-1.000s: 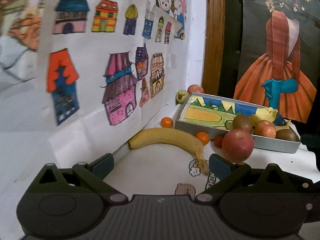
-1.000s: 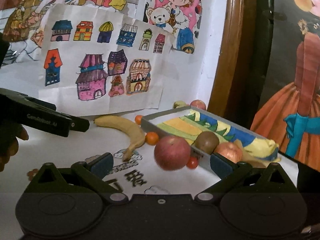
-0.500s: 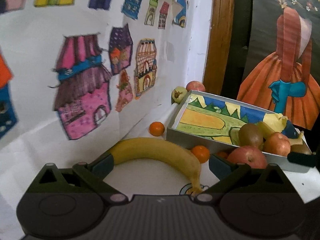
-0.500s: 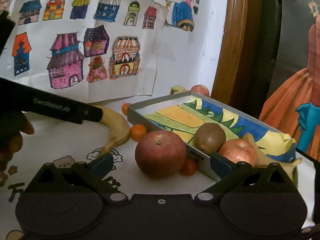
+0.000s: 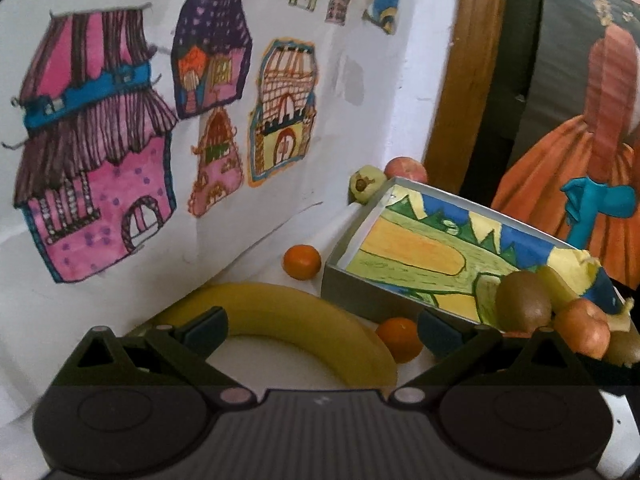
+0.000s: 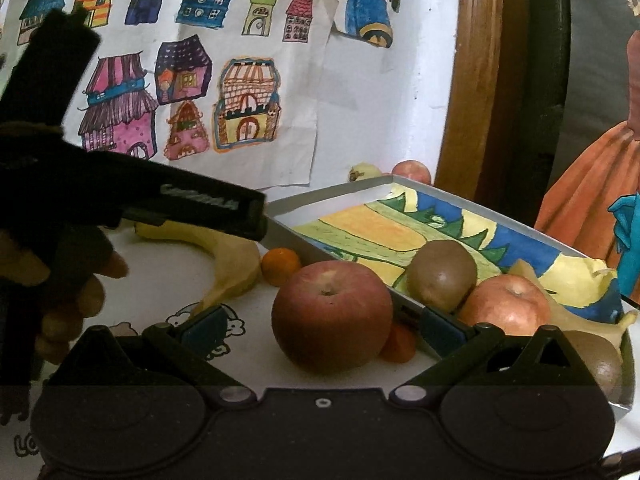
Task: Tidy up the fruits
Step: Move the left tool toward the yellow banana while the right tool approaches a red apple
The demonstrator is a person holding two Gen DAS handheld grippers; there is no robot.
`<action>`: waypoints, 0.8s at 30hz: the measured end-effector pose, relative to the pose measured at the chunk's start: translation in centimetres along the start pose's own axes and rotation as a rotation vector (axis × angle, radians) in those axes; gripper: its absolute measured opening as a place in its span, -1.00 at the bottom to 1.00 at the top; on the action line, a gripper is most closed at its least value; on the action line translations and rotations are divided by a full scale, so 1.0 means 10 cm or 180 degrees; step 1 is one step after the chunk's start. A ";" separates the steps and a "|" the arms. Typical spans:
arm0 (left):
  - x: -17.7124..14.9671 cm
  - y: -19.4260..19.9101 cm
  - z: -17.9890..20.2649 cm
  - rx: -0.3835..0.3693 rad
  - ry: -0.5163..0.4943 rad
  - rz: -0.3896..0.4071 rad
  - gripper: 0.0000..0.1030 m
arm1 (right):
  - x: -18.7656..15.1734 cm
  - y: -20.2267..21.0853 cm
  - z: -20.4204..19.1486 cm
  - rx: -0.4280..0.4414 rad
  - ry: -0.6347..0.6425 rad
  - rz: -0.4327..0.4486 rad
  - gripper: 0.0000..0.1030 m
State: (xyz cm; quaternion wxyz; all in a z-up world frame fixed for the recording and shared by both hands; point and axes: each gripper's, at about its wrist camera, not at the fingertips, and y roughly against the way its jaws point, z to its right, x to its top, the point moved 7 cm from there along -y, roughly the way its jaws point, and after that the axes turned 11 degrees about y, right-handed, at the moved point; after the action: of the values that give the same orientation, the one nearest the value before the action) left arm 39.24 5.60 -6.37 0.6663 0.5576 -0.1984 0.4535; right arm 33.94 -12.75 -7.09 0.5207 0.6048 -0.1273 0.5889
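A yellow banana (image 5: 280, 320) lies on the white table, curving between the spread fingers of my left gripper (image 5: 322, 326), which is open. My right gripper (image 6: 322, 328) is open too, with a large red apple (image 6: 332, 316) sitting on the table between its fingertips. In the right wrist view the left gripper (image 6: 200, 204) hangs just over the banana (image 6: 232, 256), held by a hand (image 6: 80, 280). The grey box (image 6: 328, 196) with a drawn lining holds a kiwi (image 6: 442, 276) and a smaller apple (image 6: 506, 304) at its near end.
Small oranges (image 5: 302, 262) (image 5: 400, 338) lie by the box's wall (image 5: 348, 284). A small red fruit (image 6: 396, 344) sits beside the large apple. A green fruit (image 5: 366, 188) and a red apple (image 5: 406, 168) rest behind the box. The wall with drawings stands close on the left.
Both grippers have moved forward and down. The banana now lies between the left fingers, and the large apple now sits between the right fingers. No fruit has moved.
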 end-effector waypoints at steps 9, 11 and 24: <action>-0.01 -0.17 0.02 0.0130 0.0008 -0.0010 0.99 | 0.02 -0.07 0.00 0.0108 -0.0076 0.0001 0.91; -0.01 -0.18 0.03 0.0155 -0.0006 -0.0006 0.99 | 0.03 -0.08 0.00 0.0134 -0.0092 0.0011 0.89; -0.08 -0.27 0.10 0.0184 -0.0004 -0.0157 0.99 | 0.03 -0.07 0.00 0.0139 -0.0130 0.0030 0.82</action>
State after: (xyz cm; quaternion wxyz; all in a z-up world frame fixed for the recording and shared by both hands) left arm 41.29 4.49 -8.21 0.6608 0.5817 -0.1719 0.4421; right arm 34.60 -12.28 -7.18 0.5018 0.6274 -0.1279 0.5816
